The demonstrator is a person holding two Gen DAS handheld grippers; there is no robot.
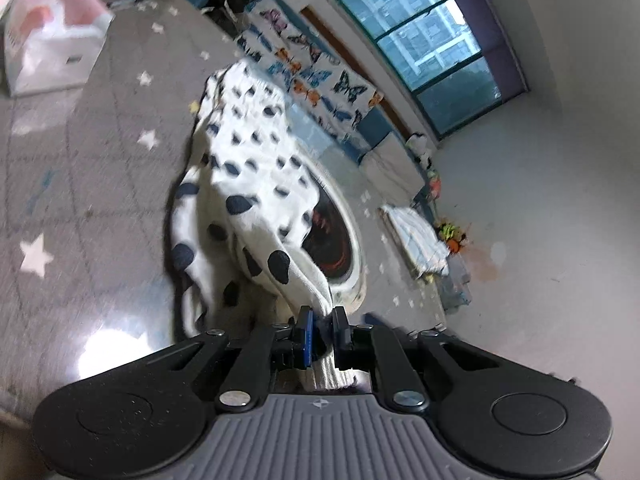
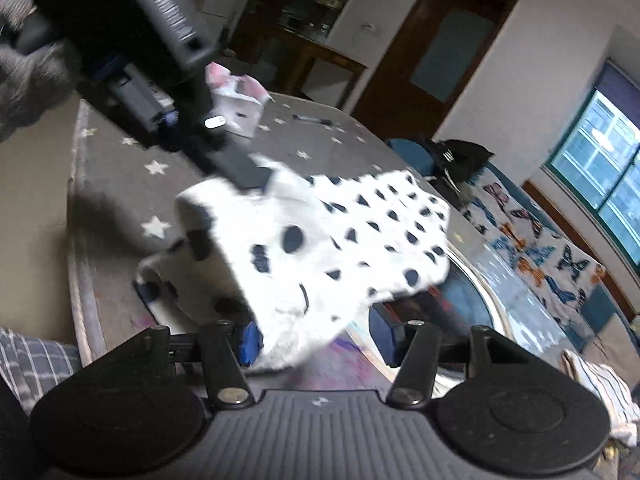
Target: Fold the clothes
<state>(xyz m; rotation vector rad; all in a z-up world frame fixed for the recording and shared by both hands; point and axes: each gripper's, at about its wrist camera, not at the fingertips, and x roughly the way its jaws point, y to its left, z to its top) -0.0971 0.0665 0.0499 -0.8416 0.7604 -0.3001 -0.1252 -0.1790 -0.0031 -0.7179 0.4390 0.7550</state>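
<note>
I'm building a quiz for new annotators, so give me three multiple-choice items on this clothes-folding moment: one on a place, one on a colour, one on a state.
1. Where does the pink-and-white box sit?
A. on the star-patterned table
B. on the windowsill
C. inside the garment

2. What colour are the spots on the white garment?
A. red
B. dark navy to black
C. yellow

3. How are the two claws set?
A. both open
B. left shut on the cloth, right open
C. left open, right shut

Answers:
1 A, the box rests on the grey table with white stars.
2 B, dark spots cover the white fabric.
3 B, the left claw pinches a fold of cloth; the right claw has its fingers wide apart.
</note>
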